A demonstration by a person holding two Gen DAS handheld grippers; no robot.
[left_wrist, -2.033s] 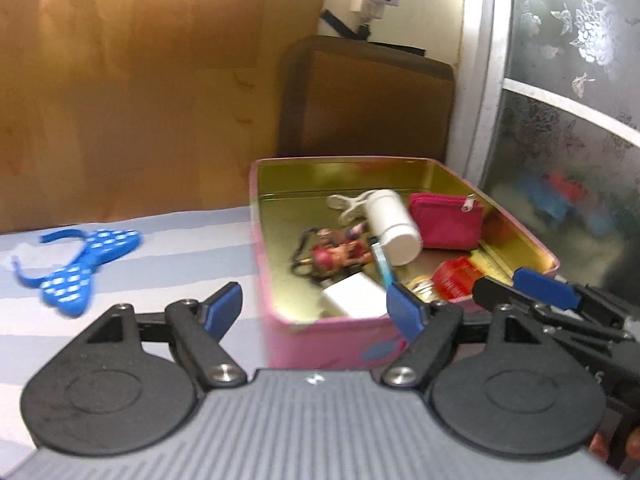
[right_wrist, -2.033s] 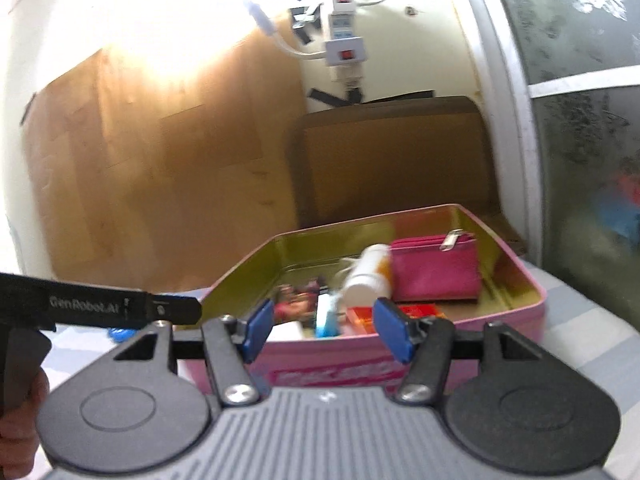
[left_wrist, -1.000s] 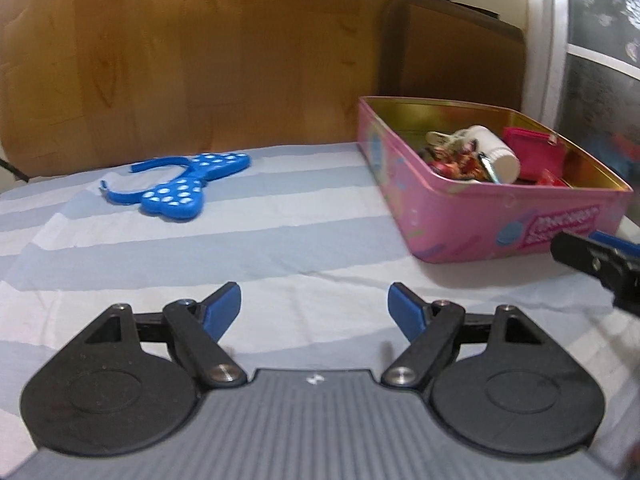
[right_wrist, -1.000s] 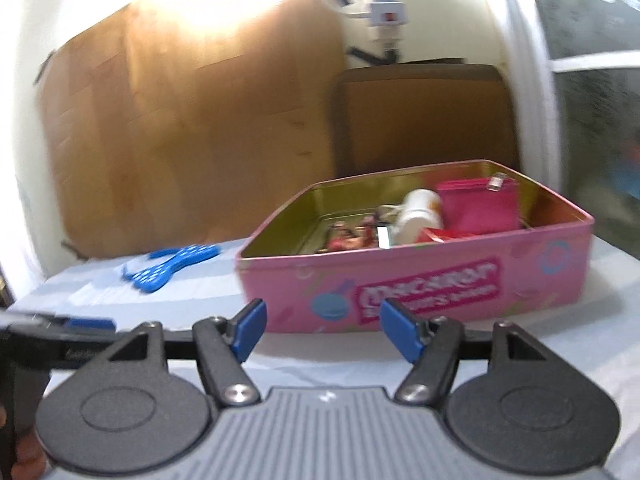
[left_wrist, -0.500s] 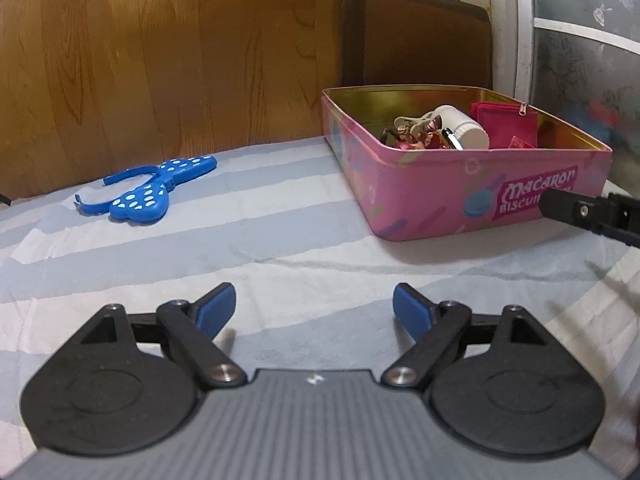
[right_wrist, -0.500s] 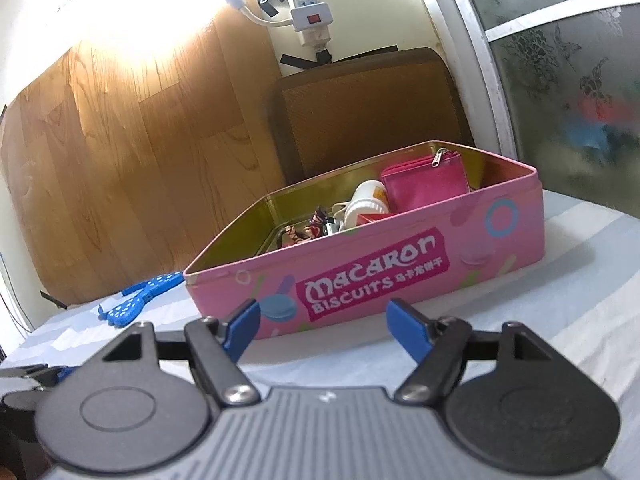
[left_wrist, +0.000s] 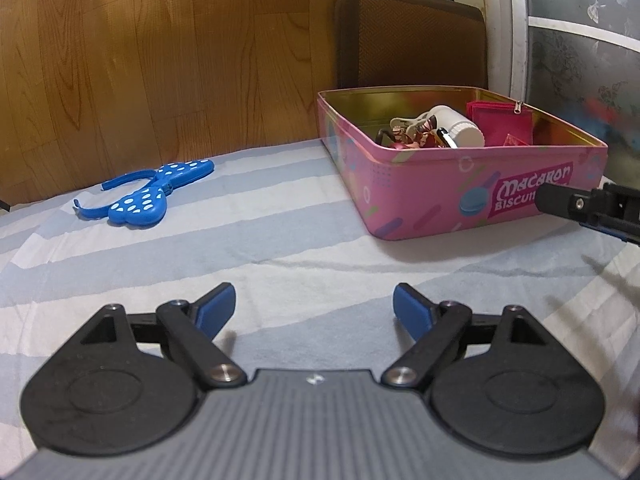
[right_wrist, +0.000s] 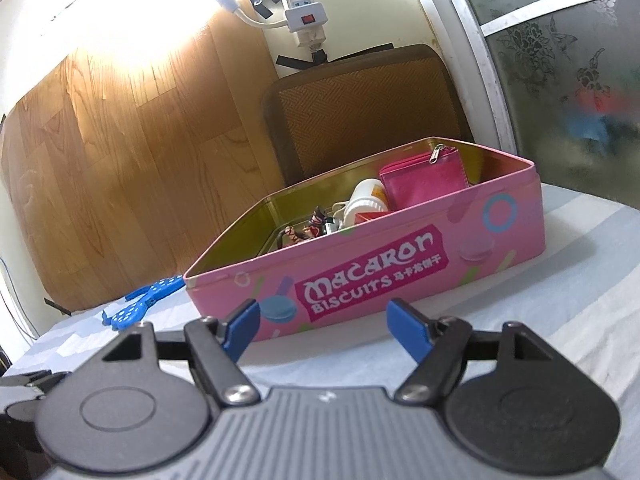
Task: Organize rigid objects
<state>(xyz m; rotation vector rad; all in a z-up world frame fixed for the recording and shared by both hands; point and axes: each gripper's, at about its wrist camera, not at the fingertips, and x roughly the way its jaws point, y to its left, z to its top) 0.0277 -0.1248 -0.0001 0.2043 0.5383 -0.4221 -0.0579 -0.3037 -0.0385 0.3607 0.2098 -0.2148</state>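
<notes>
Both claws now back from pink rectangular biscuit tin (right_wrist: 400, 264), low over striped cloth (left_wrist: 280, 232). Left claw (left_wrist: 314, 308) wide, empty. Right claw (right_wrist: 324, 324), jaws just opening, empty. Blue polka-dot bow headband (left_wrist: 148, 196) well apart from tin.

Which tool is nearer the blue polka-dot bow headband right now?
Left. The left tool faces the blue bow headband across bare striped cloth. The right tool sits at the pink tin's front wall, with the headband off beyond its corner.
</notes>
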